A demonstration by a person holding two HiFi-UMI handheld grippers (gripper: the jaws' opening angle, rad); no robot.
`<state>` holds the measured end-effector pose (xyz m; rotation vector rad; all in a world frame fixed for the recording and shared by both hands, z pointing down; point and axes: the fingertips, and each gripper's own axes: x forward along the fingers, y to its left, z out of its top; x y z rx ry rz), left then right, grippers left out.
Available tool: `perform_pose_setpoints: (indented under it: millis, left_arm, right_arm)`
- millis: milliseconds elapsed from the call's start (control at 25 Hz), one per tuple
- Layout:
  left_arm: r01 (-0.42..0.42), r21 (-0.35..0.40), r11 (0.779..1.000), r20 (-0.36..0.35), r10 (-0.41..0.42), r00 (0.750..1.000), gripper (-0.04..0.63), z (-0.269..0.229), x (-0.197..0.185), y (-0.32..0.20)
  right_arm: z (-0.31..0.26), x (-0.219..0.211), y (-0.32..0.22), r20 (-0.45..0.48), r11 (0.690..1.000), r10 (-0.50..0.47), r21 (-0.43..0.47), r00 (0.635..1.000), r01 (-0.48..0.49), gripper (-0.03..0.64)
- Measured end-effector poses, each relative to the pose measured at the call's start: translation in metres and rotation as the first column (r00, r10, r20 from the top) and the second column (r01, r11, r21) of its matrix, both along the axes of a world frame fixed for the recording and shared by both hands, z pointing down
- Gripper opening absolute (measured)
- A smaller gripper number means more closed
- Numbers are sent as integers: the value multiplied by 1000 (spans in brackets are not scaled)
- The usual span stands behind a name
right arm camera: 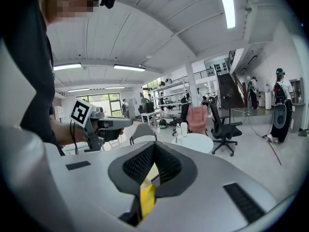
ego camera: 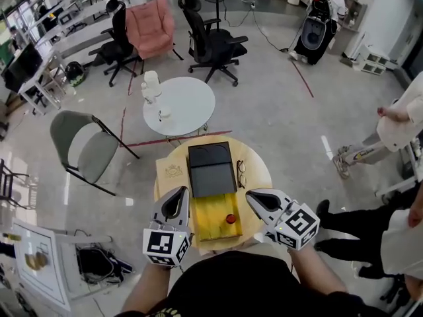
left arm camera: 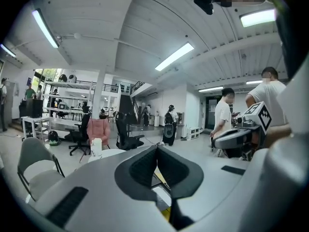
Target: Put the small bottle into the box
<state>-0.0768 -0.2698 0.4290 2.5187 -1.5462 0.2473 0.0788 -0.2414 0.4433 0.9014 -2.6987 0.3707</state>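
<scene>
Left gripper [left arm camera: 157, 151]: jaws pressed together, pads meeting, nothing between them. Right gripper [right arm camera: 154, 149]: jaws likewise closed and empty.

Head view: the 2 grippers (left [ego camera: 178, 193], right [ego camera: 252, 196]) are held above the near edge of a round wooden table [ego camera: 261, 170], 1 on each side of the box [ego camera: 208, 210]. Neither touches it.

Box: 1, yellow inside, with its black lid [ego camera: 210, 170] lying open on the far side. Contents: 1 small bottle [ego camera: 230, 218], seen from above as a red disc near the right wall of the yellow compartment, clear of both grippers.

Also on the table: 1 pair of glasses [ego camera: 240, 174] just right of the lid and 1 tan card [ego camera: 172, 172] left of it.

View differences:
- Only the head view shows the bottle and the whole box.
- The right gripper view gives only a yellow strip [right arm camera: 147, 199] below its jaws, plus the left gripper off to its left with its marker cube [right arm camera: 81, 111].
- The left gripper view shows the right gripper off to its right.

Beyond: 1 white round table [ego camera: 192, 104], 1 grey folding chair [ego camera: 86, 144], 1 pink armchair [ego camera: 151, 25].
</scene>
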Motion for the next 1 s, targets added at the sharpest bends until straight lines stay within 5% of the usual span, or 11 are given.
perform_pose_setpoints:
  millis: [360,1000]
  left_arm:
    - [30,-27,999,53,-28,998,18,6,10,-9]
    - [92,-40,995,186,-83,979,18,10,52,-33]
  right_arm:
    - [-37,-3,-21,70,995,-71,70,995,66,14]
    - [-12,26,-58,122,981,-192,28,974,190,14]
